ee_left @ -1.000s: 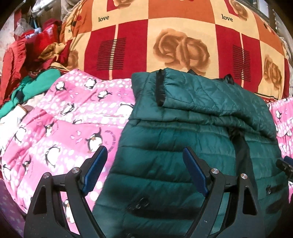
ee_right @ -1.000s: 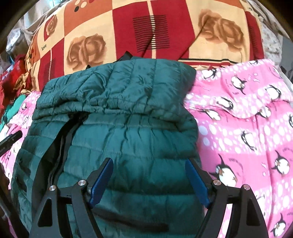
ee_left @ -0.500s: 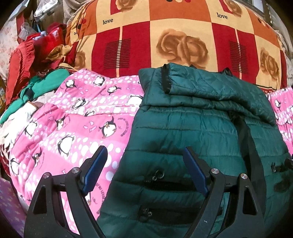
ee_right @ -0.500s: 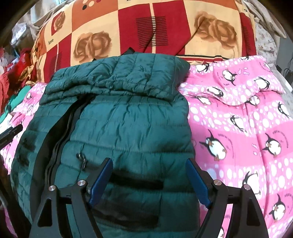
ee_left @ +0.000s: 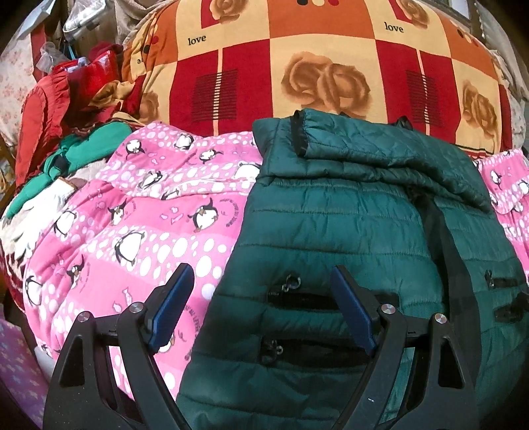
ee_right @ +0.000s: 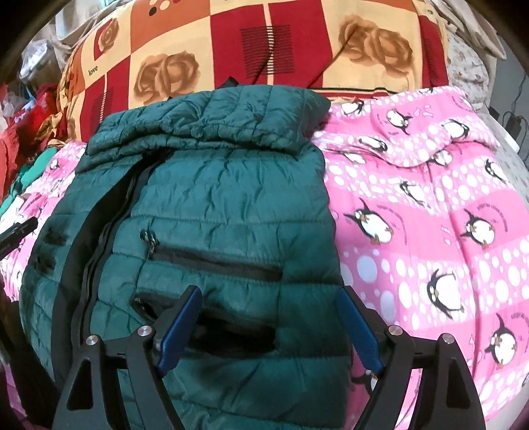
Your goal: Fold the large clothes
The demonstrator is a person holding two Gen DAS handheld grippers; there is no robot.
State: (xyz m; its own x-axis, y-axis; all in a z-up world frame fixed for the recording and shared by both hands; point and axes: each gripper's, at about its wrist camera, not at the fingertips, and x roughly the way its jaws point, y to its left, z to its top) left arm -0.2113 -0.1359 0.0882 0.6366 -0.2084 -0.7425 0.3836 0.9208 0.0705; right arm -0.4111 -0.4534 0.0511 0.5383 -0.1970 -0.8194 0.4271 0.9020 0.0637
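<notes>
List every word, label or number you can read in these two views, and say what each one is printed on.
"love": on the rose-patterned blanket, on cream squares and again.
Curved lettering beside the penguins on the pink blanket: too small and blurred to read.
Green jacket: no text visible.

A home bedroom: a pink penguin-print quilt covers a bed, a big rose-patterned blanket printed "love" is heaped behind it, and loose red and green clothes are piled at the side, with a green puffer jacket laid out.
</notes>
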